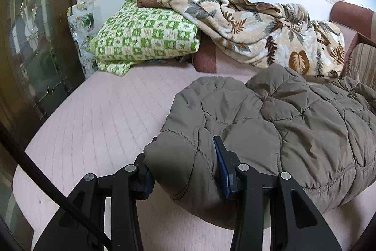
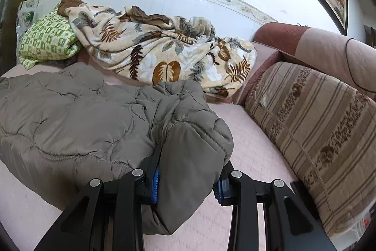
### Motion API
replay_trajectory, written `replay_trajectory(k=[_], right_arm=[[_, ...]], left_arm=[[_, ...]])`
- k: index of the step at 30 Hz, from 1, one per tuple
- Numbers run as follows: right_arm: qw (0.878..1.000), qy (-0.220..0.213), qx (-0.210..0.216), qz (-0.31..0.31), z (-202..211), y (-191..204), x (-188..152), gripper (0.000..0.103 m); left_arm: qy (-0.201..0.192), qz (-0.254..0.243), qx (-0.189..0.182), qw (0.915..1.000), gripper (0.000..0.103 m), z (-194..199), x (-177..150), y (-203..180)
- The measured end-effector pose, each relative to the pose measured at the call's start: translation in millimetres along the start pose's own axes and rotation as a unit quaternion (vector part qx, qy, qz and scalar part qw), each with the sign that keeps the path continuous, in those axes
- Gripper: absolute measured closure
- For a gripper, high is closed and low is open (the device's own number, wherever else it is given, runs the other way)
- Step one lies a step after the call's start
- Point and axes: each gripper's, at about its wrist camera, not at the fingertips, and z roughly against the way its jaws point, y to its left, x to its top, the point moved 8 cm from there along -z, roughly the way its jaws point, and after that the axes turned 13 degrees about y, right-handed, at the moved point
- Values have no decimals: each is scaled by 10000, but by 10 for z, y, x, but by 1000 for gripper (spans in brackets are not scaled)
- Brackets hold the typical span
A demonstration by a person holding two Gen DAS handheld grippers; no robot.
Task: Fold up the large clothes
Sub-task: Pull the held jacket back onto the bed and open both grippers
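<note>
A grey-brown quilted padded coat (image 1: 305, 124) lies bunched on a pink sofa seat (image 1: 98, 124). My left gripper (image 1: 185, 161) is shut on a thick padded fold at the coat's left end, with blue pads on each side of it. In the right wrist view the same coat (image 2: 77, 114) spreads to the left. My right gripper (image 2: 188, 171) is shut on a thick fold at the coat's right end, just above the seat (image 2: 253, 152).
A leaf-print blanket (image 1: 270, 34) and a green checked folded blanket (image 1: 145, 37) lie at the back against the wall. A striped cushion (image 2: 312, 128) and sofa arm (image 2: 329, 46) stand to the right. A glass door (image 1: 30, 39) is at the left.
</note>
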Motion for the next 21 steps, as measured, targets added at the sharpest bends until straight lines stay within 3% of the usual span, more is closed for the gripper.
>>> replay_trajectory(k=[9, 14, 16, 21], right_arm=[[9993, 367, 100, 6, 46, -12, -487, 66], [9942, 914, 397, -400, -196, -50, -689, 64], [9878, 1247, 634, -682, -341, -88, -793, 61], [9751, 1415, 1055, -1341, -407, -214, -920, 44]], left_arm=[[412, -133, 89, 9990, 59, -25, -512, -8], [728, 37, 204, 9971, 54, -211, -607, -24], [767, 85, 301, 9966, 49, -247, -617, -41], [816, 333, 631, 9941, 27, -265, -680, 36]])
